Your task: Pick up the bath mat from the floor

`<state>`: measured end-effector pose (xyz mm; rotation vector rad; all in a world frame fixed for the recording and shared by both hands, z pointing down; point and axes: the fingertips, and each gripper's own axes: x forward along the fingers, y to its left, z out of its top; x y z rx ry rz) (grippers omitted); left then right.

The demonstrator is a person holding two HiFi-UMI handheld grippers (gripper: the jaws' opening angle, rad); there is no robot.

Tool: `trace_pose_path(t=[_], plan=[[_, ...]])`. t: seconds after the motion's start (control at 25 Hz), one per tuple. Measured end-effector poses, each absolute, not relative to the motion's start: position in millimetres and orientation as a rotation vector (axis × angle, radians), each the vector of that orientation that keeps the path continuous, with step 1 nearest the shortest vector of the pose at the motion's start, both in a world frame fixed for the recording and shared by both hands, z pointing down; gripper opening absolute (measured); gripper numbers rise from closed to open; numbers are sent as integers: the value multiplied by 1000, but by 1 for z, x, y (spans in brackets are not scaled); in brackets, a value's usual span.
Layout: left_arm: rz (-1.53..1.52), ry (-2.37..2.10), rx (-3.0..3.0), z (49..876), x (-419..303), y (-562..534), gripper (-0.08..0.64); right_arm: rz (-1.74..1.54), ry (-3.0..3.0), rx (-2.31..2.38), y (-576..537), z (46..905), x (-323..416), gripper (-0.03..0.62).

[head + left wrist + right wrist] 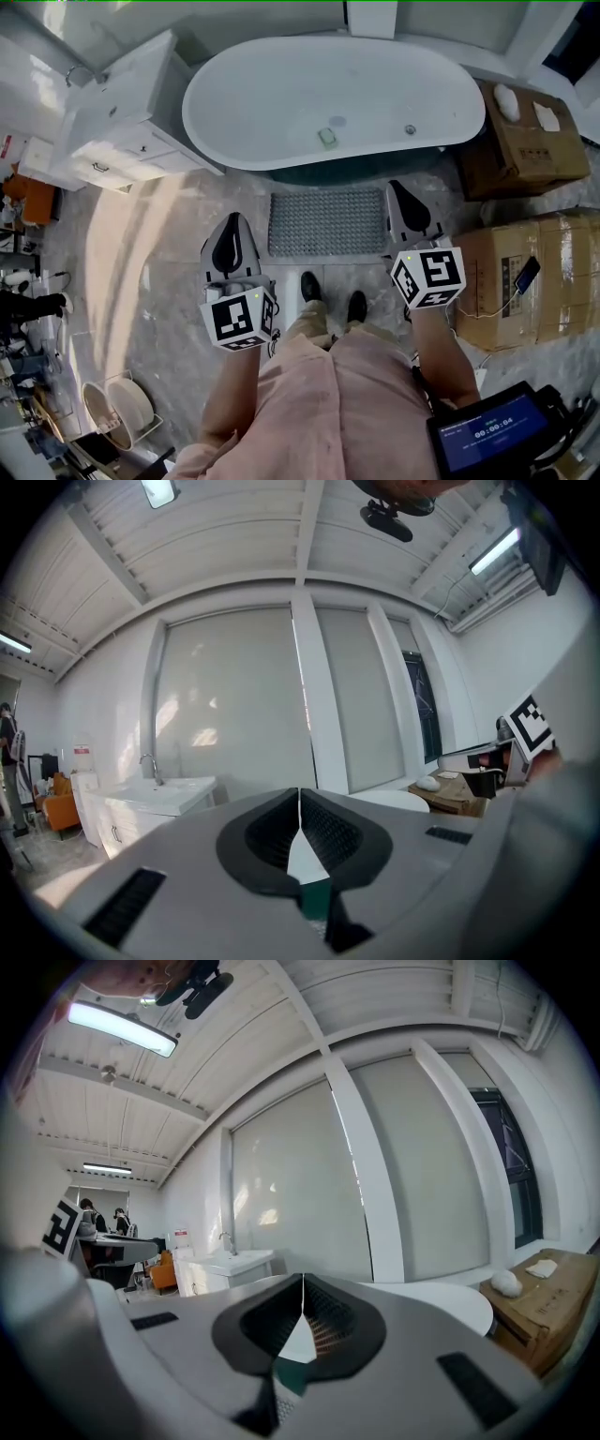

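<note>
A grey textured bath mat point(326, 222) lies flat on the marble floor in front of the white bathtub point(334, 101). My left gripper point(231, 225) hangs left of the mat, high above the floor, and my right gripper point(399, 190) hangs at the mat's right edge. Both are shut with nothing between their jaws. In the left gripper view the left gripper point(299, 794) points level across the room at the blinds, and the right gripper point(302, 1282) does the same in the right gripper view. The mat is hidden in both gripper views.
A white vanity with a sink point(127, 117) stands at the left. Cardboard boxes point(525, 141) are stacked at the right, one with a phone point(526, 275) on it. The person's shoes point(333, 295) stand just below the mat. A white basket point(120, 410) sits at the lower left.
</note>
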<state>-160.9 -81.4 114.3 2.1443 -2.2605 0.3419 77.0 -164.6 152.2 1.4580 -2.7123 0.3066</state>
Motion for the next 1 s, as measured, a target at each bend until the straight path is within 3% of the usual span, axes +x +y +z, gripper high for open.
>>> trace_pose_path(t=[0.56,1.0], plan=[[201,-2180,2230,113,-240,-164,29,167,-2650,1527,-227,121,0,18],[250,-2102,2268,124,-233,-201,29,186,-2611,1544,-251,133,6,18]])
